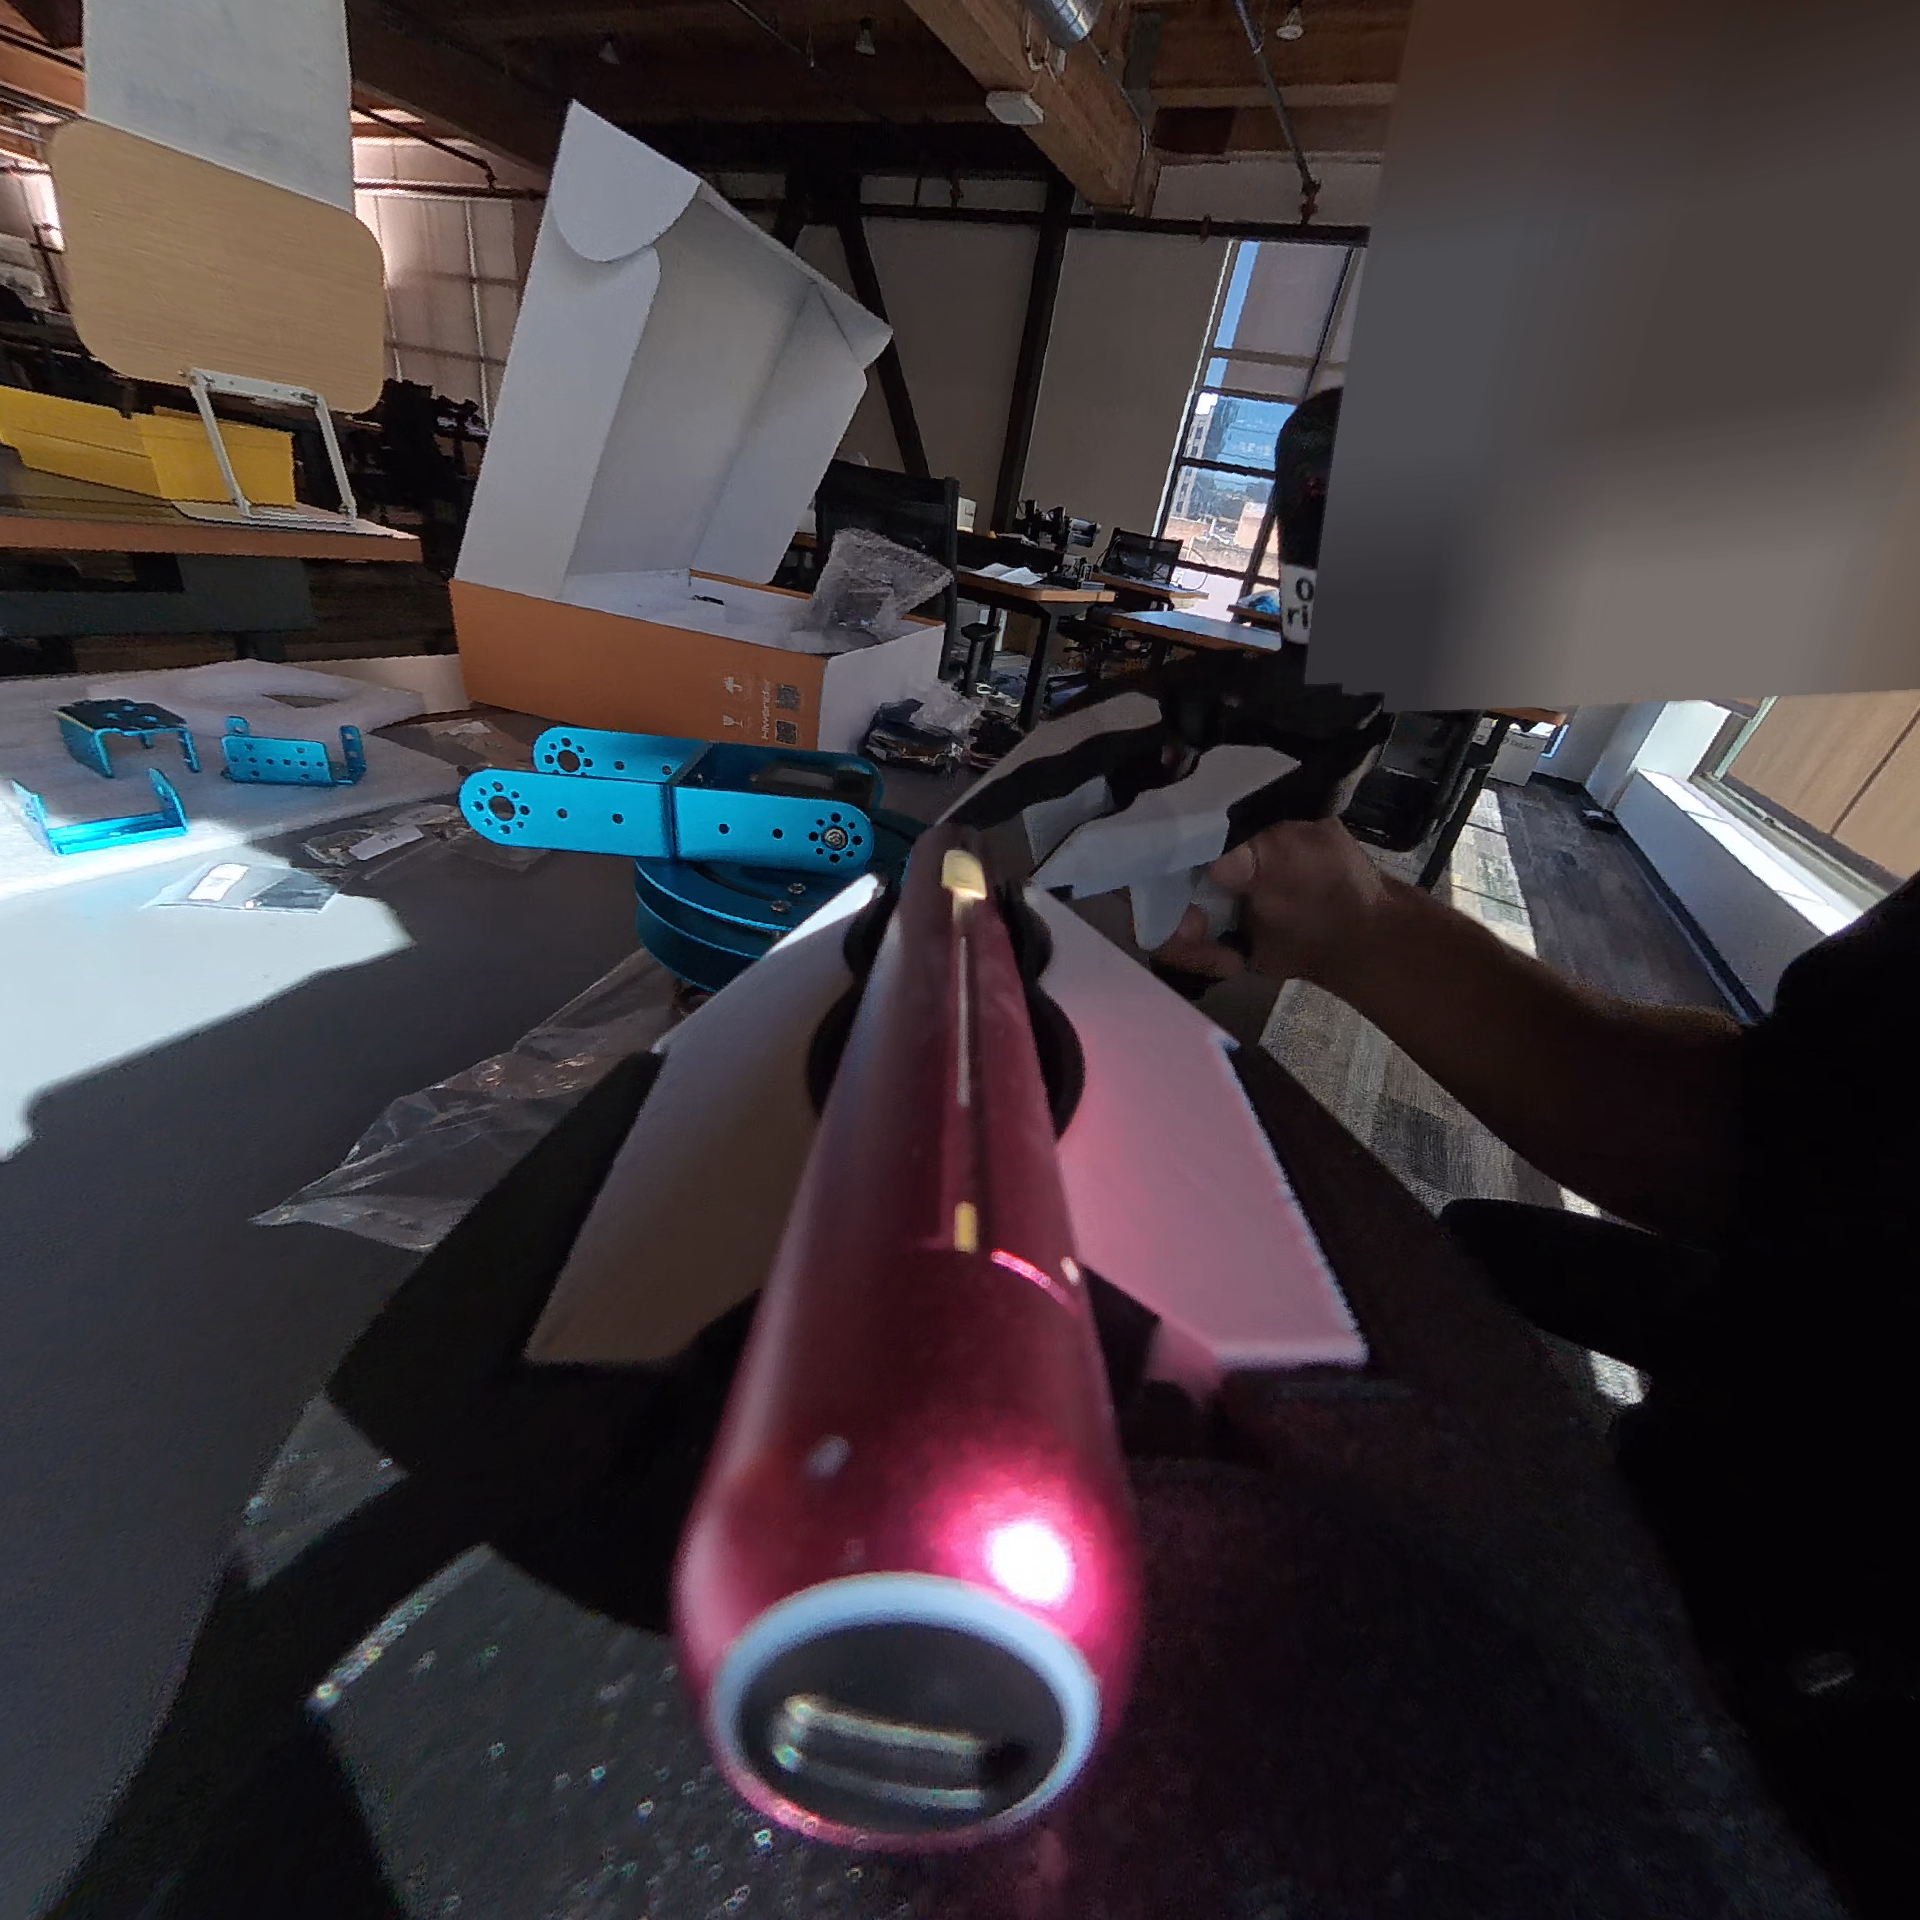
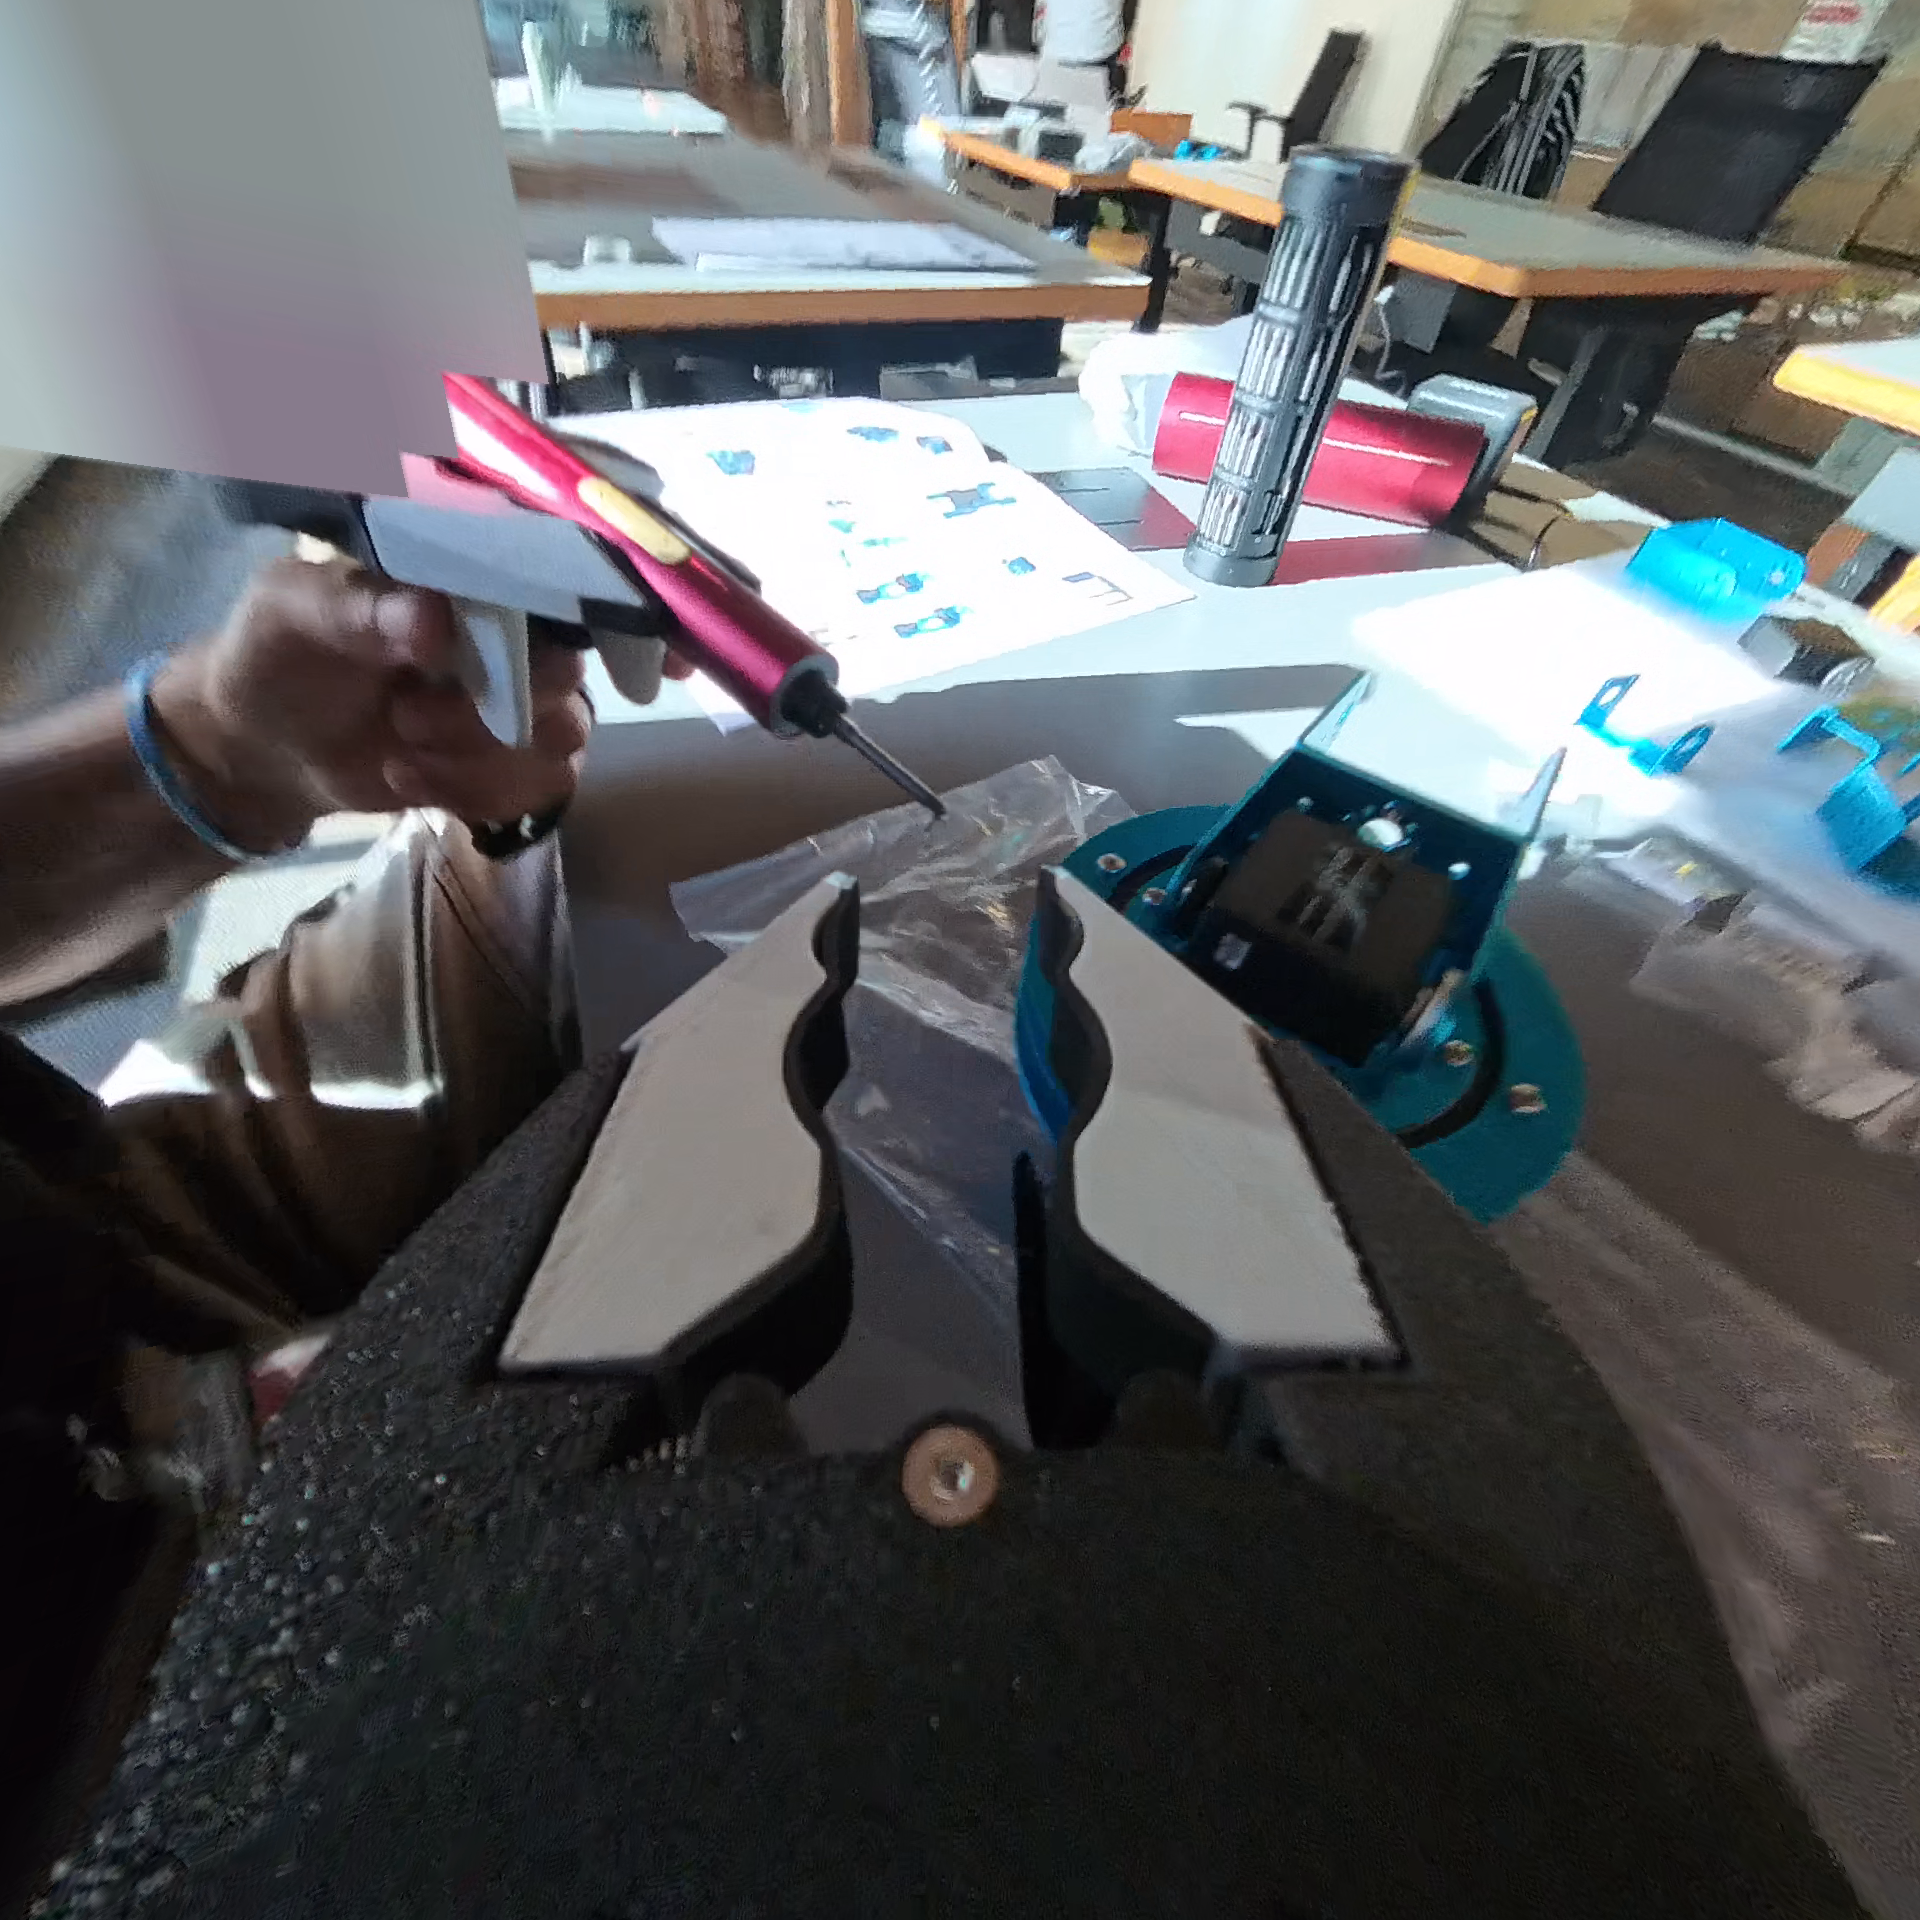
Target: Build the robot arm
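My left gripper (image 1: pixel 951 883) is shut on a red electric screwdriver (image 1: pixel 935 1299) that points forward between its fingers. In the right wrist view this screwdriver (image 2: pixel 675 561) slants down with its bit tip just above a clear plastic bag (image 2: pixel 935 914). My right gripper (image 2: pixel 948 894) is open and empty, hovering over the bag, just left of a blue round base with a servo bracket (image 2: pixel 1351 935). The base and its blue arm links (image 1: pixel 665 810) lie ahead of the left gripper. The right gripper (image 1: pixel 1039 810) shows there beside the base, held by a hand.
An open white and orange box (image 1: pixel 644 644) stands behind the base. Loose blue brackets (image 1: pixel 125 727) and small bags lie at the left on white foam. A printed sheet (image 2: pixel 883 540), a black upright bit holder (image 2: pixel 1288 364) and a red tube (image 2: pixel 1351 457) sit farther off. Left tips to right tips: about 8 centimetres.
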The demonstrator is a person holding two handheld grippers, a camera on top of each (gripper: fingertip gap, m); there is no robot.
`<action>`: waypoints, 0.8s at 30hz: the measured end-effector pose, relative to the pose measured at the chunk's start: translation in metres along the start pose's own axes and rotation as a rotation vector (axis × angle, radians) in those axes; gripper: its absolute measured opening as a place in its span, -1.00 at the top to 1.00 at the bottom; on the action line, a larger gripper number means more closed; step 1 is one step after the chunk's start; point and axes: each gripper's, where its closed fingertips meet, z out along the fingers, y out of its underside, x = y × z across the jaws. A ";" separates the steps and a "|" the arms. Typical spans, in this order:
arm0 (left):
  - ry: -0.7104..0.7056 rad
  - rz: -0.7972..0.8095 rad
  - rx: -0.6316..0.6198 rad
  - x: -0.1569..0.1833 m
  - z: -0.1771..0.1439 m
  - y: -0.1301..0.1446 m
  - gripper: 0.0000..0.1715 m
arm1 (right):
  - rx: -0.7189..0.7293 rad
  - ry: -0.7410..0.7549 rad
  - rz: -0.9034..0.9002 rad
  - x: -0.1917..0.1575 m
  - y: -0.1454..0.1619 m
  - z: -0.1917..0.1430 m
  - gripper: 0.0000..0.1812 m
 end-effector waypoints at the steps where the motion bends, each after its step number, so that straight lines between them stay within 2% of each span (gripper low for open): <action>1: 0.013 -0.016 -0.004 0.000 0.001 -0.001 0.77 | 0.013 0.008 0.021 -0.005 0.001 0.003 0.64; 3: 0.024 -0.027 -0.003 0.000 0.003 -0.002 0.77 | 0.037 0.119 -0.027 -0.003 0.000 0.007 0.68; 6: 0.058 -0.051 0.002 0.004 0.005 -0.004 0.77 | 0.032 0.170 -0.039 -0.002 -0.003 0.009 0.72; 13: 0.092 -0.087 0.016 0.009 0.002 -0.007 0.77 | 0.077 0.159 -0.042 -0.003 -0.012 0.002 0.82; 24: 0.080 -0.086 0.010 0.012 -0.003 -0.005 0.77 | 0.070 0.165 -0.080 -0.004 -0.014 -0.002 0.84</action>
